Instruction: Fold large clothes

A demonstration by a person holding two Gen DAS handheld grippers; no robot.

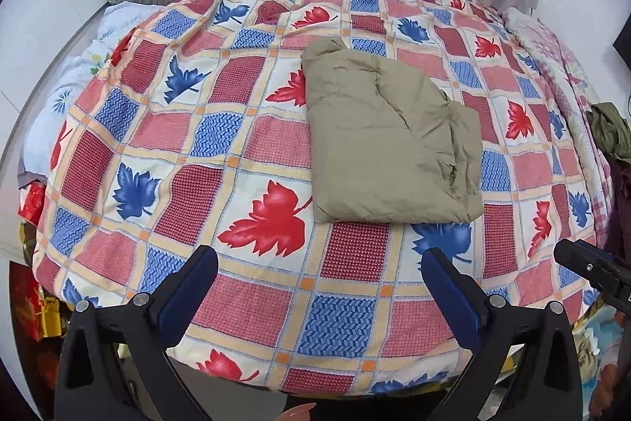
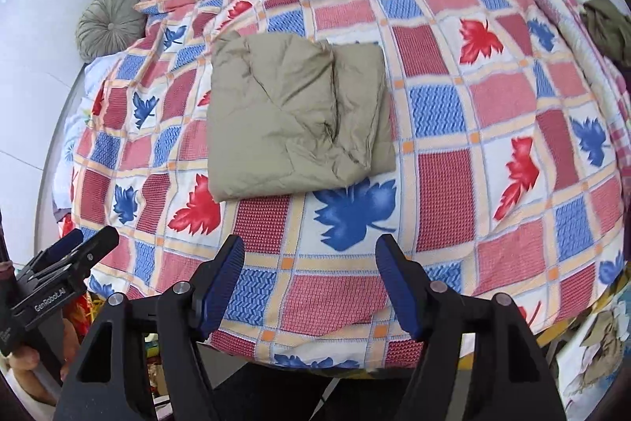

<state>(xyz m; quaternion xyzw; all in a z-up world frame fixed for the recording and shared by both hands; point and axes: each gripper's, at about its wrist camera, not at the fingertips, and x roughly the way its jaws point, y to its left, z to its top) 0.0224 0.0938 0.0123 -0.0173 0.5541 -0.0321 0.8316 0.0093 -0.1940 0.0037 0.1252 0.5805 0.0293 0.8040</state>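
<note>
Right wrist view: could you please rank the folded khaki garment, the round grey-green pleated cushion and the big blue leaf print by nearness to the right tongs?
1. Big blue leaf print: on the patchwork quilt, just ahead of the right tongs.
2. Folded khaki garment: beyond the leaf, slightly left.
3. Round grey-green pleated cushion: far left, by the wall.

Black tool (image 1: 319,287) frames, blue ribbed pads (image 2: 224,283), silver screws.
</note>
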